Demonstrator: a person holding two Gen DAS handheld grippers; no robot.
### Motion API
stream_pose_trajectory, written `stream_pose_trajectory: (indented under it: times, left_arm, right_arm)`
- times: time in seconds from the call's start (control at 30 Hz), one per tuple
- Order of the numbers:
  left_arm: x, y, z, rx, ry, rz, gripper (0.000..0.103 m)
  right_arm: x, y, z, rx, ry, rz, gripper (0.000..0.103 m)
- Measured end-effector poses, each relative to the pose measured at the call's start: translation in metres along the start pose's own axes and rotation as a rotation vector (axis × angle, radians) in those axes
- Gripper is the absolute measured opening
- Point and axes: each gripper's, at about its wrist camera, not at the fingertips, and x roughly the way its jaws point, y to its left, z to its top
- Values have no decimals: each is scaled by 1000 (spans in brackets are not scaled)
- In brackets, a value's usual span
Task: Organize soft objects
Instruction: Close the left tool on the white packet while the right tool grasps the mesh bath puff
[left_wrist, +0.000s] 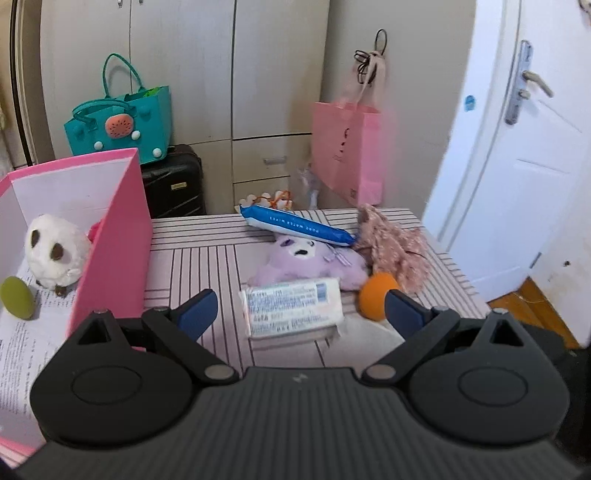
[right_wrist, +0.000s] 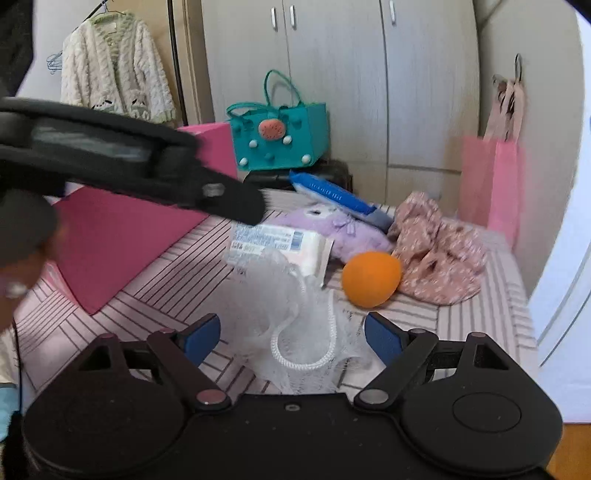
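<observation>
1. The left gripper (left_wrist: 299, 314) was seen with its jaws wide apart and nothing between them, held above the near part of the striped table (left_wrist: 207, 258); its blue fingertips (left_wrist: 195, 312) were touching no object.
2. The right gripper (right_wrist: 291, 338) also had its jaws apart. A white mesh bath sponge (right_wrist: 291, 295) with a cord loop lay between the fingers, but it could not be told whether the pads touched it.
3. A tissue pack (left_wrist: 293, 310) was lying near the middle of the table, with a purple plush toy (left_wrist: 306, 258) just behind it and a blue wipes pack (left_wrist: 295, 223) resting across the plush, toward the far edge.
4. An orange ball (left_wrist: 376, 297) was placed right of the tissue pack, partly covered in the left wrist view by the gripper finger; a pink floral cloth (right_wrist: 439, 251) was touching it on the right side.
5. At the left edge of the table stood a pink box (left_wrist: 118, 236), cut off by the frame. Inside it a white plush toy (left_wrist: 55, 254) and a green round object (left_wrist: 16, 297) were seen; the printed sheet under them was too blurred to be read.
6. In the right wrist view, the left gripper crossed the upper left as a dark blurred shape and hid a part of the box.
</observation>
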Motion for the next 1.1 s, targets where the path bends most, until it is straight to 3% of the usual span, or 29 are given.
stream_pose_trajectory:
  times: [0.13,0.23,0.37,0.53,0.7,0.8,0.93,1.03,1.1]
  left_arm:
    - [23,-3,-2,9,9,33,98]
    - [41,-11,-5,42,34,73,98]
    - [54,-17,-8,56,29,89,98]
    - [67,-11,-6,-45,48,93,98]
    - [76,-4,-11,-54,69,123,98]
    - [75,-4,-16,-57,71,100,93]
    - [72,-1,-19,-90,65,78,77]
    - [68,1,-21,-104,51,87,76]
    - [65,4,-23,-115,38,89,76]
  right_arm:
    - [-3,1,-6,-29,-14,-12,56]
    - [-6,-1,-8,-26,-19,-5,50]
    - [-5,-5,-10,-31,-8,-9,49]
    - [-4,-7,-11,-18,-1,10,50]
    - [-3,-8,-10,-19,12,25,54]
    - [-3,-8,-8,-30,23,31,58]
    - [3,-6,-7,-53,25,31,68]
    - [6,-5,-6,-65,23,33,65]
    - [5,-3,-6,-70,12,36,52]
